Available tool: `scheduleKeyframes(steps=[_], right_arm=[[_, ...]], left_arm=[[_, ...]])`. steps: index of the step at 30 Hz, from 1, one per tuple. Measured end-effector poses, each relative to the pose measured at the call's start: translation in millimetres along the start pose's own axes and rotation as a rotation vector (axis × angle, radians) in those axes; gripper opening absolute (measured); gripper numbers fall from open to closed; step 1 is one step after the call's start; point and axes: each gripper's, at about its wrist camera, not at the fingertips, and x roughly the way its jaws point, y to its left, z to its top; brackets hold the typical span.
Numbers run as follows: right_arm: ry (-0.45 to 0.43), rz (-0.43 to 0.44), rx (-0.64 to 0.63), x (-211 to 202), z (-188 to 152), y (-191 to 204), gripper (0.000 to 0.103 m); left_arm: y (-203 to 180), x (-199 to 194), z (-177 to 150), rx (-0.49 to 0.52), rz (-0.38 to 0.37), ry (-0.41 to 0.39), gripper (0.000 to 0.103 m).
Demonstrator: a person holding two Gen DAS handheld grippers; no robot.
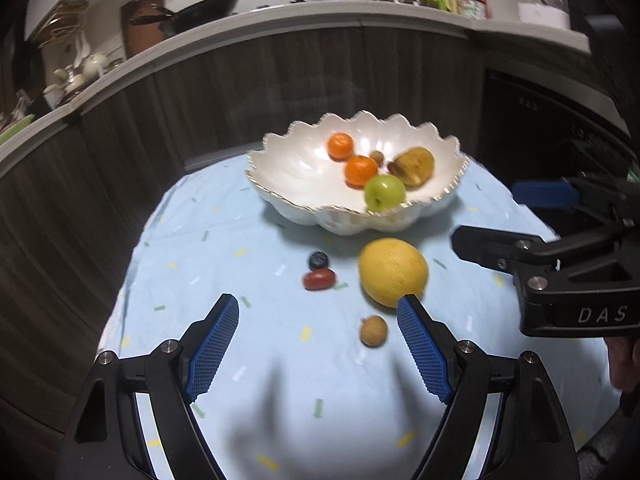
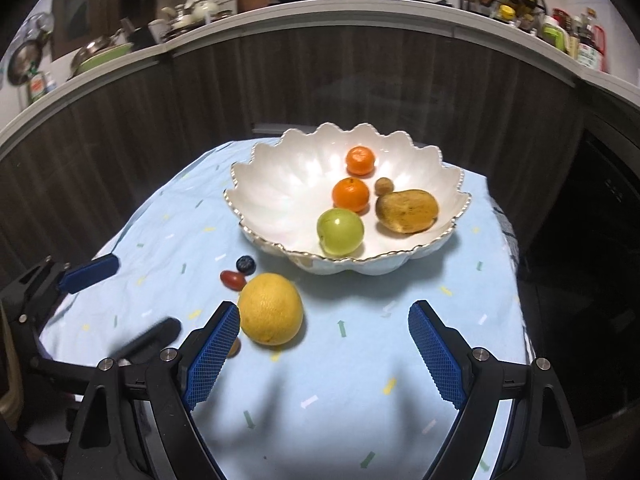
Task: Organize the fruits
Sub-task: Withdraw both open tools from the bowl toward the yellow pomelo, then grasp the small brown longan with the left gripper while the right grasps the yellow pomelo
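Left tongs [image 1: 318,308]: blue-padded jaws spread, nothing between them, above the cloth.
Right tongs [image 2: 324,316]: spread, empty.
Scalloped white gold-rimmed ceramic bowl [image 2: 276,184]: far centre of the pale blue confetti-print tablecloth [image 2: 360,360]; holds two tangerines, a green apple [image 2: 340,231], a brown pear [image 2: 407,211], a small brown nut.
Outside bowl: large yellow round citrus [image 2: 270,309] near its front; red grape tomato [image 2: 233,280] and blueberry [image 2: 245,264] left of it; small tan round fruit [image 1: 373,331] nearest.

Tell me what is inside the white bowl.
In the bowl: two oranges, a green apple, a brown pear and a small brown nut-like fruit. Anything under these fruits is hidden.
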Motion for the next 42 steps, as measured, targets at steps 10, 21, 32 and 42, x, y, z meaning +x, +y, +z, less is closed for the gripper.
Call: scheduleKeyframes(steps=[10,21,32,42], right_arm=[[0.041,0.089,-0.103,23,-4,3,0.086],[0.084,0.160,-0.134,51,-2,7,0.081],[0.121,0.229,-0.124,73,-2,14,0.075],[0.171,0.293,-0.097,92,-5,17,0.060]], left_arm=[[-16,21,-11,0.038,-0.042,0.062,0.070],[-18,44,-19,0.019,-0.077,0.131,0.053],[-20,60,-20,0.016,-0.105,0.175,0.036],[-21,64,-20,0.016,-0.126,0.171,0.024]])
